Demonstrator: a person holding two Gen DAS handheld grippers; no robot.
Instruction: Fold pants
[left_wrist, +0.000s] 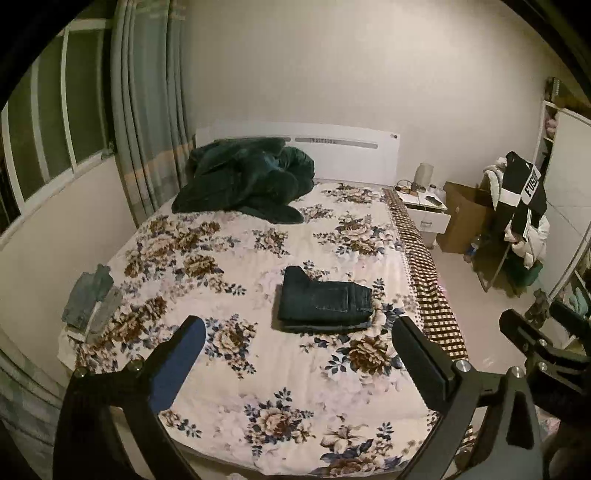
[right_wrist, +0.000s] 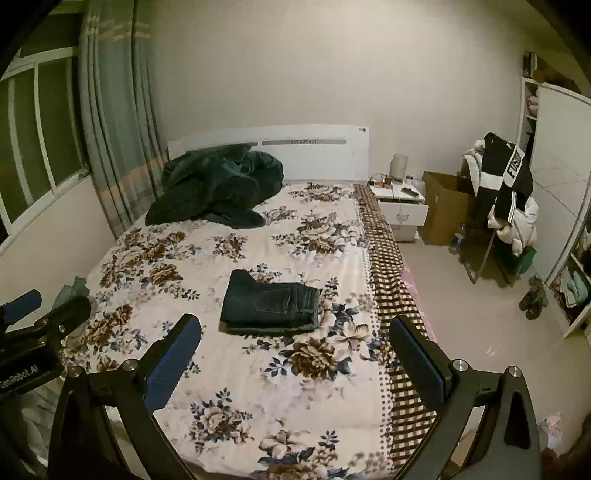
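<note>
Dark blue jeans (left_wrist: 323, 301) lie folded in a compact rectangle on the floral bedspread (left_wrist: 236, 369), near the middle of the bed; they also show in the right wrist view (right_wrist: 271, 304). My left gripper (left_wrist: 297, 328) is open and empty, held above the foot of the bed, well short of the jeans. My right gripper (right_wrist: 295, 326) is open and empty too, beside the left one, also short of the jeans. The right gripper shows at the right edge of the left wrist view (left_wrist: 532, 321), and the left gripper shows at the left edge of the right wrist view (right_wrist: 48, 306).
A second, light grey-blue garment (left_wrist: 90, 301) lies at the bed's left edge. A dark green quilt (left_wrist: 247, 181) is bunched by the white headboard (left_wrist: 351, 151). A nightstand (left_wrist: 424, 206), a cardboard box (left_wrist: 465, 218) and a clothes-laden chair (left_wrist: 517, 221) stand right of the bed.
</note>
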